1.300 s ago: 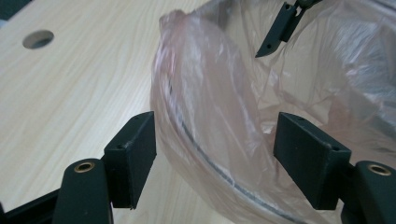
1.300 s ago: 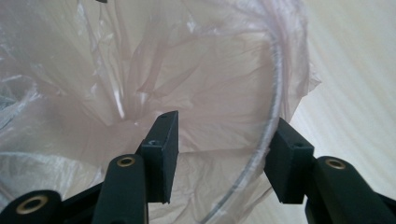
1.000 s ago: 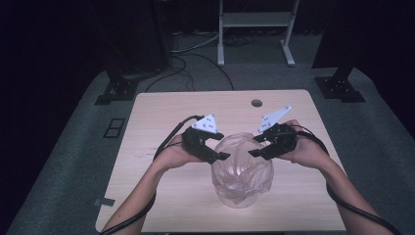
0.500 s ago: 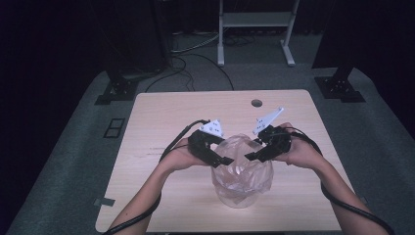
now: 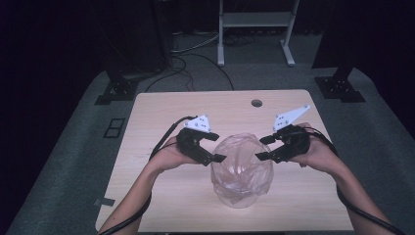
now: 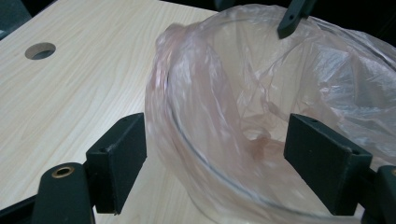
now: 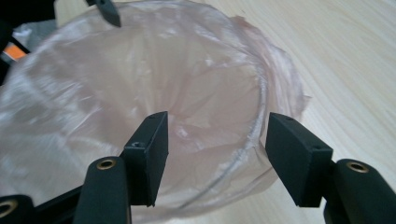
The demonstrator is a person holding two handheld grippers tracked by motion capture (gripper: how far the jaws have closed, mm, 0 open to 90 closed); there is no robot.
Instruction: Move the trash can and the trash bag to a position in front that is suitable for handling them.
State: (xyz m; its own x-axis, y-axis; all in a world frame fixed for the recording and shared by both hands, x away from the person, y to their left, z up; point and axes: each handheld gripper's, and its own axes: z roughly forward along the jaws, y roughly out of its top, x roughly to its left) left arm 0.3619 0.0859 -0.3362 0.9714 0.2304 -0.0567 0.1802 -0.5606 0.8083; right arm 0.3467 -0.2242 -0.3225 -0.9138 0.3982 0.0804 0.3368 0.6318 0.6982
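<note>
A clear round container point(image 5: 242, 171) lined with a thin pinkish plastic bag point(image 5: 240, 147) stands on the wooden table point(image 5: 161, 112). My left gripper point(image 5: 219, 147) is at its left rim and my right gripper point(image 5: 262, 149) at its right rim. In the left gripper view the bag-covered rim point(image 6: 187, 140) runs between the left gripper's point(image 6: 219, 163) jaws without touching the pads. The right gripper point(image 7: 223, 156) likewise straddles the rim point(image 7: 259, 116) with gaps on both sides. Both pairs of jaws have just been opening. The other gripper's jaw tip point(image 6: 292, 16) shows across the bag.
A round cable hole point(image 5: 256, 103) sits near the table's far edge. Behind the table a white metal stand point(image 5: 254, 29) and two dark stand bases point(image 5: 117, 90) point(image 5: 340, 88) rest on the grey floor. Cables trail from both grippers toward the table's near edge.
Both grippers have drawn slightly outward from the container and their jaws stand wider. The bag's top now lies over the rim rather than bunched above it.
</note>
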